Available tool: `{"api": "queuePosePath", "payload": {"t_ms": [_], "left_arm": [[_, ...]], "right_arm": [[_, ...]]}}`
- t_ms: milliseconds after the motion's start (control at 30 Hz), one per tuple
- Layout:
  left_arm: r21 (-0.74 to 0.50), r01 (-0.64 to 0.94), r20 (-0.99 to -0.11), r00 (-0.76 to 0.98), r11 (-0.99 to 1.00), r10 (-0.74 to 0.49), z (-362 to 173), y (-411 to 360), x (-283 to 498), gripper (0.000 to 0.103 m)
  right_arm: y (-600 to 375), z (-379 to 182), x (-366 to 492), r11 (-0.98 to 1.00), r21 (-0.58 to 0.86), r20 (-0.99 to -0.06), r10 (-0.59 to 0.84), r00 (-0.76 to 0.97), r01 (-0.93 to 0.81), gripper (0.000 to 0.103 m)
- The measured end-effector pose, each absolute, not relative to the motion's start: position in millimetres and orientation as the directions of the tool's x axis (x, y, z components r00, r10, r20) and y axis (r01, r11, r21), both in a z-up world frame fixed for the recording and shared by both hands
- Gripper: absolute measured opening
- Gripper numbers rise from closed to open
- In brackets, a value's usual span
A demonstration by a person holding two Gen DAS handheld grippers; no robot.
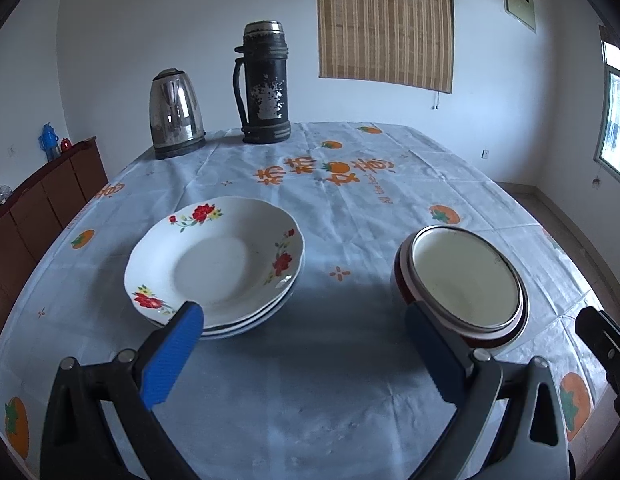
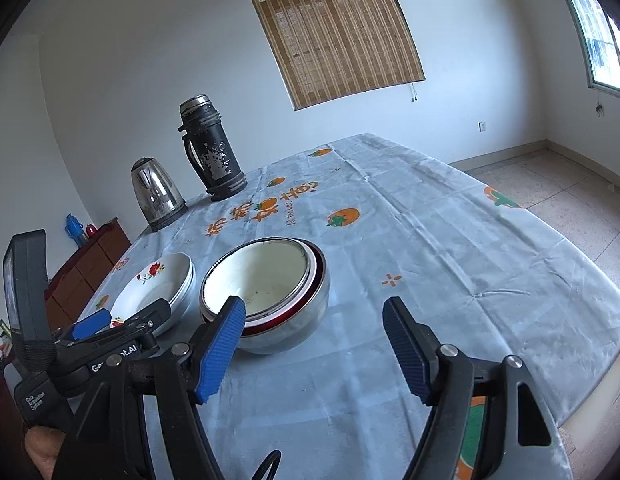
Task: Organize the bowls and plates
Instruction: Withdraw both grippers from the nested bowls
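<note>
A stack of white plates with red flowers sits on the table at left; it also shows in the right wrist view. A stack of nested bowls, white inside with a red rim and a metal outer bowl, sits at right, and also shows in the right wrist view. My left gripper is open and empty, between and in front of the two stacks. My right gripper is open and empty, just right of and in front of the bowls. The left gripper body shows beside the plates.
A steel kettle and a tall black thermos stand at the table's far side. The table has a pale cloth printed with orange fruit. A brown cabinet stands at left; tiled floor lies at right.
</note>
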State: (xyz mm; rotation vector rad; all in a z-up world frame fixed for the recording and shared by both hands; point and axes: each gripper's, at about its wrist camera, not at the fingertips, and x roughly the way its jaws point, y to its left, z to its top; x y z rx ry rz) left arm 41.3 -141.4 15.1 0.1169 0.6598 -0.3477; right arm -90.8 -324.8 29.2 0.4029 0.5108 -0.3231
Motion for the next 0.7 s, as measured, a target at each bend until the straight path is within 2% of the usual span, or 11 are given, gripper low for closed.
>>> {"api": "queuePosePath", "payload": {"t_ms": [233, 567, 700], "left_arm": [[0.009, 0.359, -0.61, 0.742, 0.933, -0.279, 10, -146, 44, 0.103], [-0.1, 0.405, -0.657, 0.659, 0.909, -0.366, 13, -159, 60, 0.102], [-0.067, 0.413, -0.643, 0.678, 0.908, -0.356, 24, -171, 65, 0.103]], "right_arm": [[-339, 25, -90, 0.866, 0.312, -0.508, -0.194, 0.839, 0.39, 0.073], [-347, 17, -73, 0.881, 0.314, -0.507, -0.16, 0.847, 0.354, 0.073], [-358, 16, -59, 0.864, 0.374, -0.519, -0.106, 0.848, 0.337, 0.073]]}}
